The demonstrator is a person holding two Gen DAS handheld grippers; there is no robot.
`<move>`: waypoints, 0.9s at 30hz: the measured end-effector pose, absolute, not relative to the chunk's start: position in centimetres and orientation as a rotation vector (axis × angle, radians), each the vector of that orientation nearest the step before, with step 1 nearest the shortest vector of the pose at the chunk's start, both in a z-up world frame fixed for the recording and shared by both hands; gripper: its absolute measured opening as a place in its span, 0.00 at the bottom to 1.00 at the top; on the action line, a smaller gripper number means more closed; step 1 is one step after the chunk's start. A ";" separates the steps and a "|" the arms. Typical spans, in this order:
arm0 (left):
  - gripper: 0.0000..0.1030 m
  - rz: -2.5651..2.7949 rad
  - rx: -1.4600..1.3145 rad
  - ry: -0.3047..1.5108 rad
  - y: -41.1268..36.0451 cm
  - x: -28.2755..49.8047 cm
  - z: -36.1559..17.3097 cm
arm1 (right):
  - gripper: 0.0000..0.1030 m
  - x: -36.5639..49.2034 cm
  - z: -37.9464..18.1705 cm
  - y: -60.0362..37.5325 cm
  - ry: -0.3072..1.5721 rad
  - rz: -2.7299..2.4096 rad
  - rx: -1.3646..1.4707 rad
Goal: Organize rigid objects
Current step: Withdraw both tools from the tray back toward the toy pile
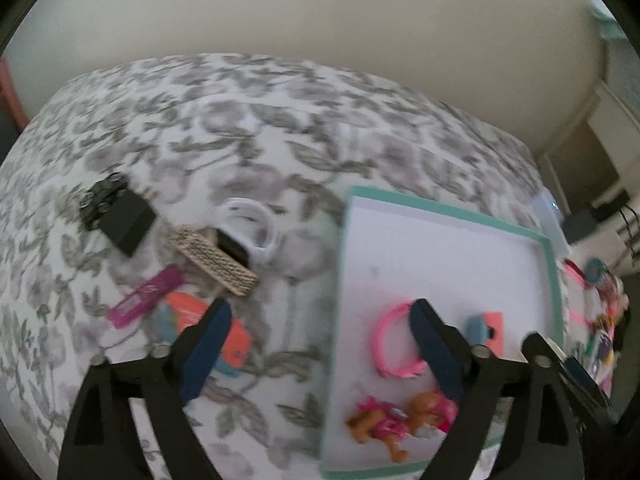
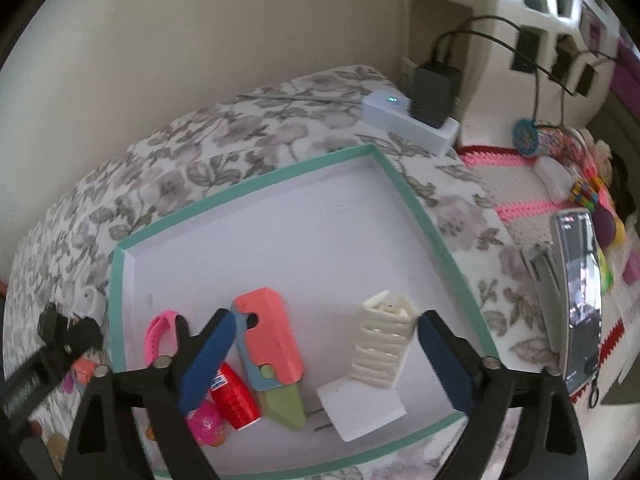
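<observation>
A white tray with a teal rim (image 1: 448,208) (image 2: 256,184) lies on a floral bedspread. In the left wrist view it holds a pink band (image 1: 394,344) and a toy dog figure (image 1: 396,424). My left gripper (image 1: 320,344) is open and empty, straddling the tray's left edge. Left of it lie a black block (image 1: 126,220), a white watch (image 1: 252,228), a woven strip (image 1: 216,260), a purple bar (image 1: 146,296) and an orange toy (image 1: 236,344). My right gripper (image 2: 324,356) is open and empty over the tray, above an orange toy knife (image 2: 272,352), a cream ribbed piece (image 2: 384,344), a white plug (image 2: 360,408) and a red spool (image 2: 236,396).
A white power box with a black adapter (image 2: 412,116) sits beyond the tray's far corner. A phone (image 2: 580,300) and a pink-edged mat with colourful toys (image 2: 560,168) lie to the right. A wall stands behind the bed.
</observation>
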State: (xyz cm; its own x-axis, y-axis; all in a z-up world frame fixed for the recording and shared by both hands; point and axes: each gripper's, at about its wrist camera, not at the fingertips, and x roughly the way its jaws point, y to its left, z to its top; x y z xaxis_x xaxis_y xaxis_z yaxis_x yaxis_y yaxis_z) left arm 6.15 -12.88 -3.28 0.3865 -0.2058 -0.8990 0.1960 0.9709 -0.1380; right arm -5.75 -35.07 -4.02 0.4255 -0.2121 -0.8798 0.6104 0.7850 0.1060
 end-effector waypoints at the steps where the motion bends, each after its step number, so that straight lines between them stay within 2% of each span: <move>1: 0.92 -0.239 -0.020 1.142 -12.3 6.4 -3.3 | 0.99 -5.6 -4.0 -34.8 1.010 -0.526 0.439; 27: 0.92 -0.015 -0.156 0.927 1.5 11.0 0.0 | 1.00 -0.9 -2.7 -24.7 0.918 -0.275 0.292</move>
